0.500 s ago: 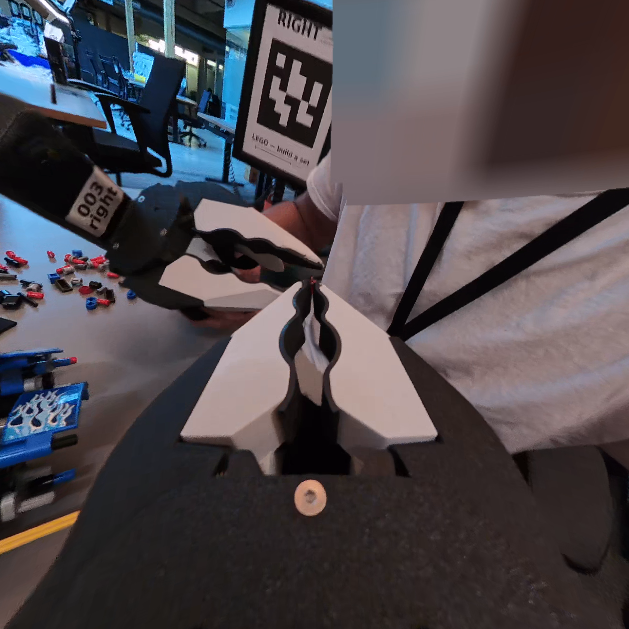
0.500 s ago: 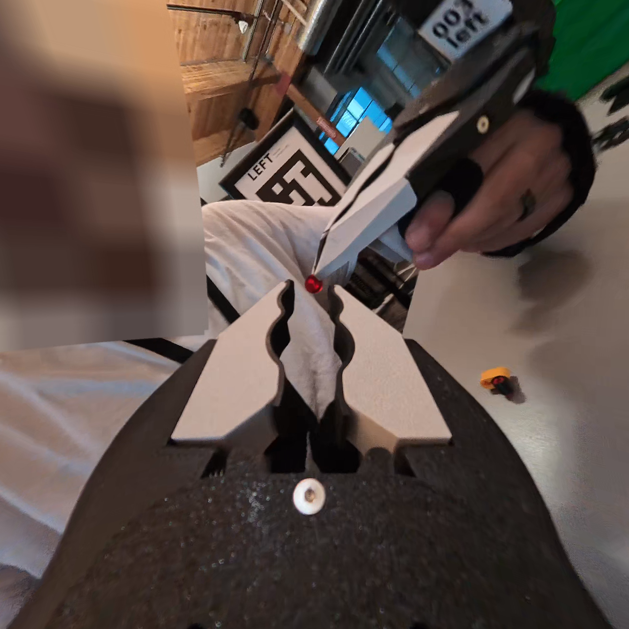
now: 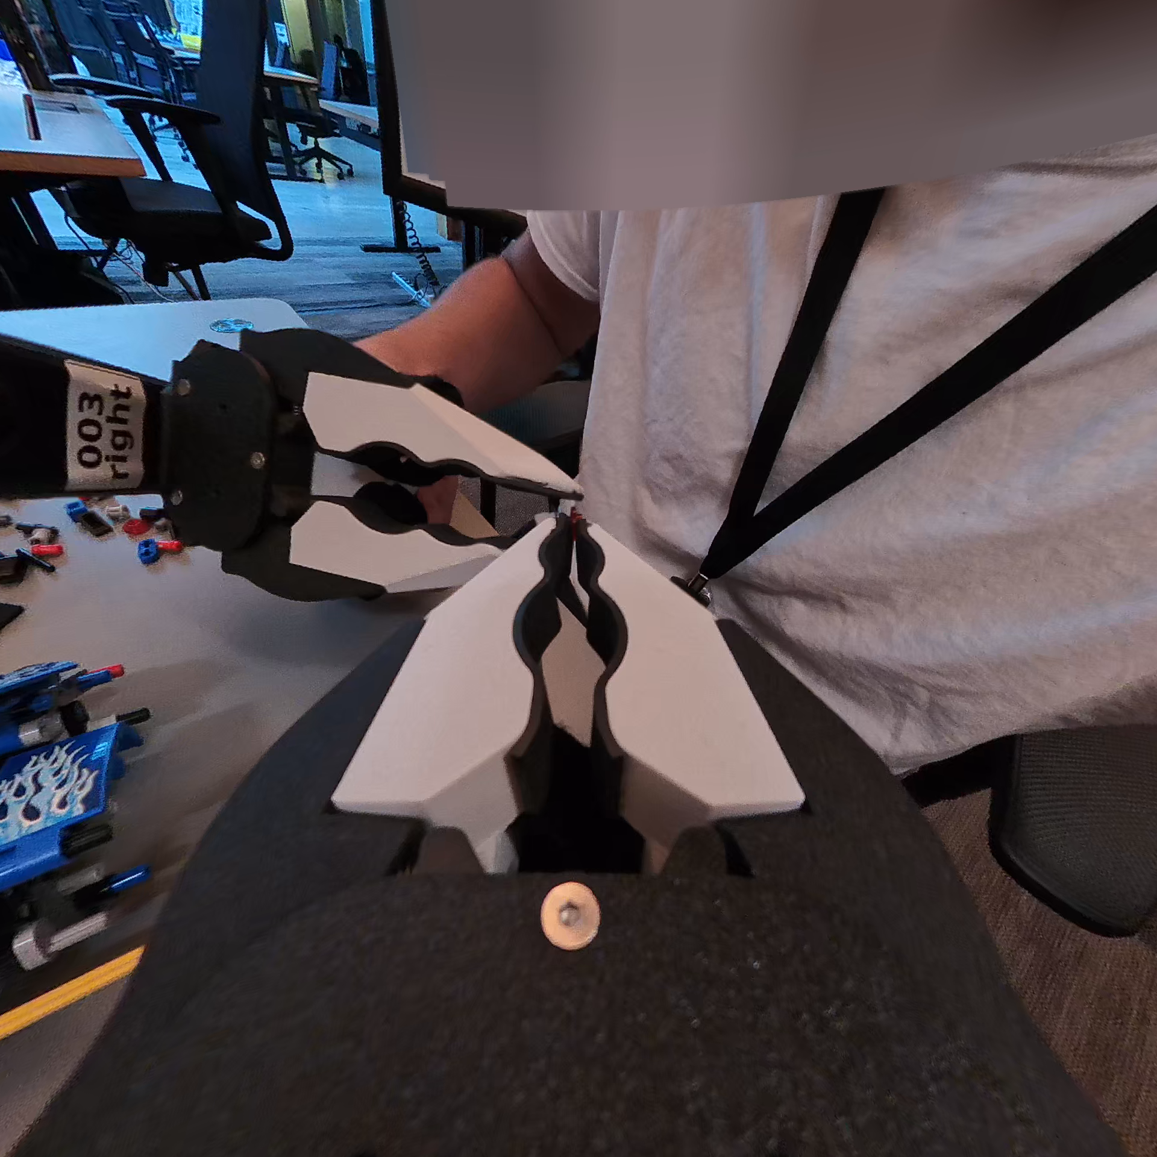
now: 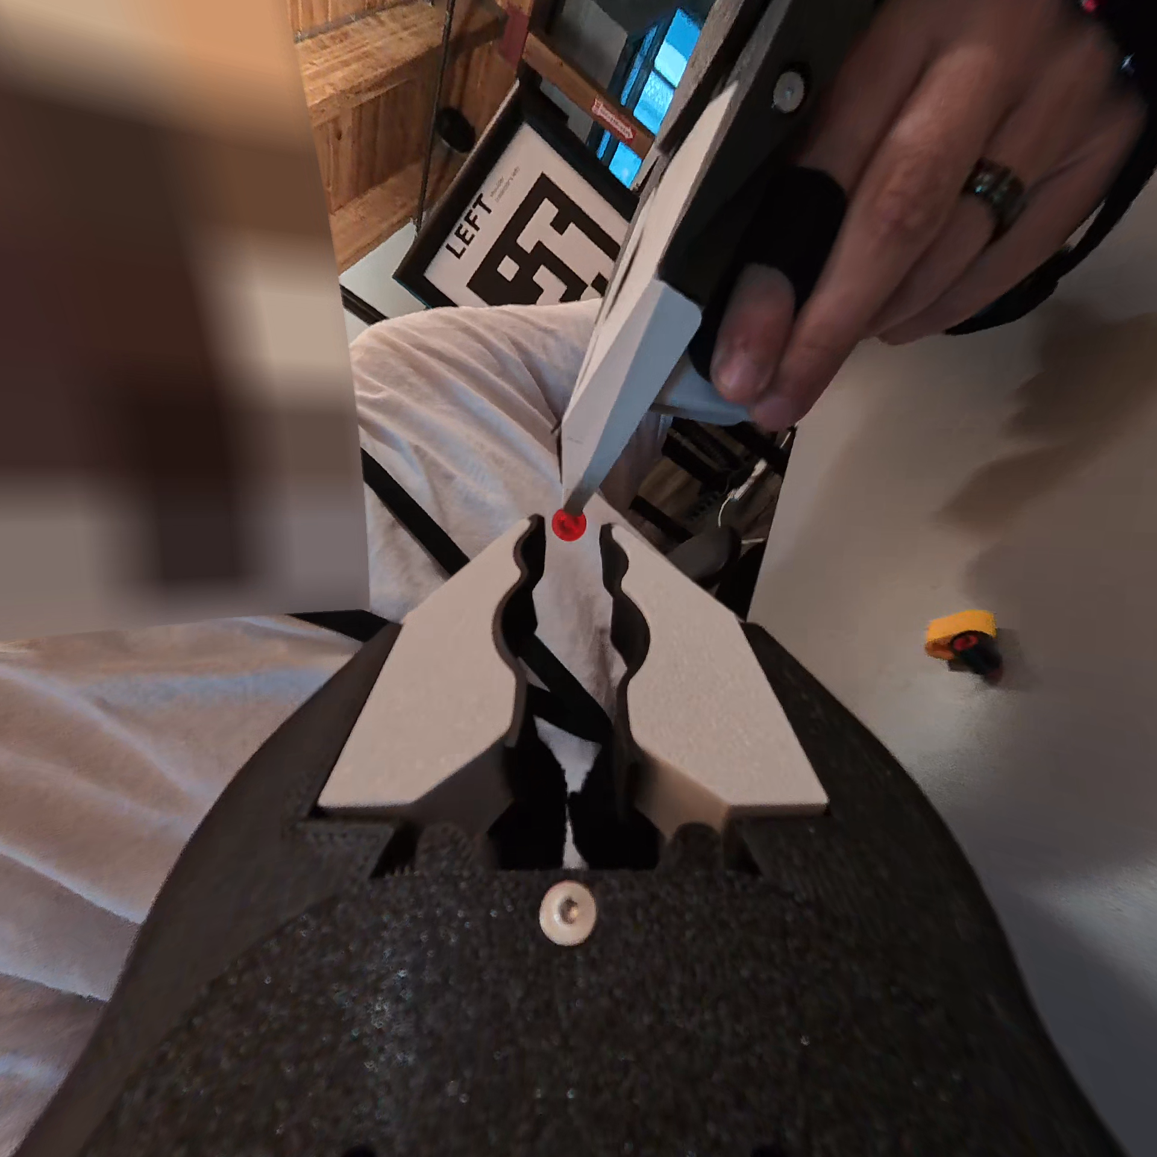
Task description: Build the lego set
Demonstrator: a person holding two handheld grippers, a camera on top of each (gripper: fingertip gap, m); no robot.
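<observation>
Handover of a tiny round red plastic Lego pin [image 4: 568,524] is the step in hand, judging by how the two tools meet in mid-air in front of the person's white T-shirt [image 3: 939,469]. The left gripper [image 3: 573,524], a black hand-held tool with white wedge-shaped fingers, is clamped tight on the pin at its very tips; in the right wrist view the pin's round end faces the camera just below those tips. The right gripper [image 4: 568,532], of the same make, has its jaws spread, and the pin sits just off their tips, about level with the gap between them and touching neither as far as can be seen.

The partly built blue Lego model with a flame-pattern panel [image 3: 50,795] rests on the pale grey table [image 3: 206,632], well apart from the grippers, with small loose red, blue and black Lego pieces [image 3: 94,532] scattered beyond it. A small yellow Lego piece with a red and black end [image 4: 964,642] lies alone on the table to the right.

The next move probably calls for fine alignment: bring the spread jaws around the pin, close squarely, and only then loosen the left grip. So small a part could easily twist or drop.
</observation>
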